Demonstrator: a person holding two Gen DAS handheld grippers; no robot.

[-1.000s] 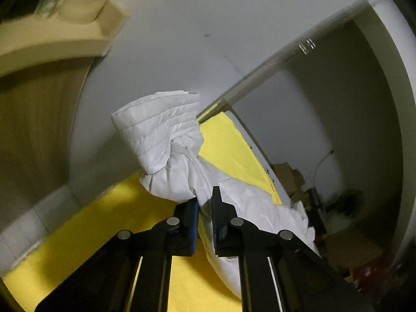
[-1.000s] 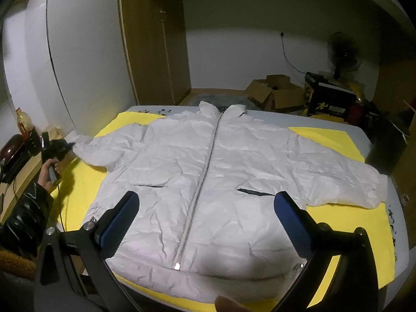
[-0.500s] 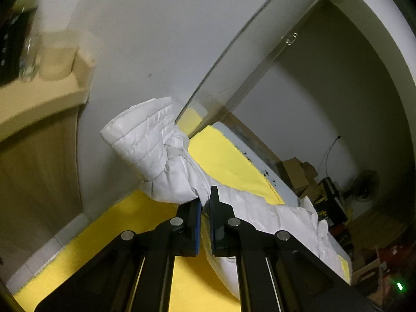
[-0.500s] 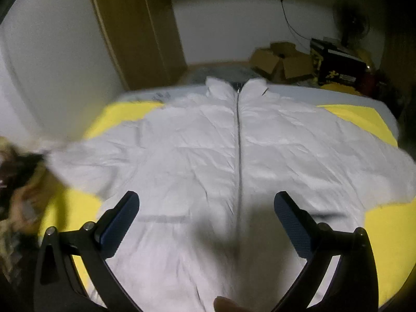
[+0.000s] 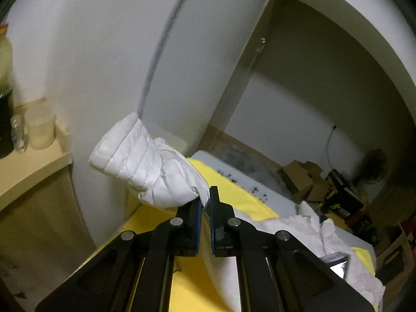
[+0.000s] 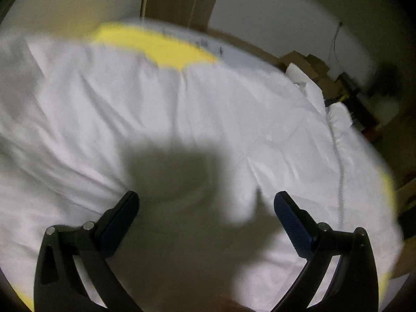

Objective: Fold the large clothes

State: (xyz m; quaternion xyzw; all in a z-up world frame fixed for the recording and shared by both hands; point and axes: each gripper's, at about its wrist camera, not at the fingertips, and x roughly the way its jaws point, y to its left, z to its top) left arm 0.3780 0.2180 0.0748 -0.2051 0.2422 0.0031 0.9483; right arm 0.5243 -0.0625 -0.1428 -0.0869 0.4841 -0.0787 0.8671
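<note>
Centre of the left view: sleeve pinched, body of jacket waiting.
My left gripper (image 5: pixel 204 209) is clamped on the white jacket's sleeve (image 5: pixel 145 167), cuff lifted off the yellow cover (image 5: pixel 241 200) toward the upper left. My right gripper (image 6: pixel 205 208) hangs spread wide and empty, close above the jacket (image 6: pixel 182 104) spread across mid-frame, zipper (image 6: pixel 339 166) at right; view blurred. Judgement: carry the sleeve across the chest low and taut, pin the shoulder line with the right so the body does not drag.

the left hand-held gripper (image 5: pixel 205 202) pinches the white jacket's sleeve (image 5: pixel 145 166) above the yellow sheet (image 5: pixel 241 202).
</note>
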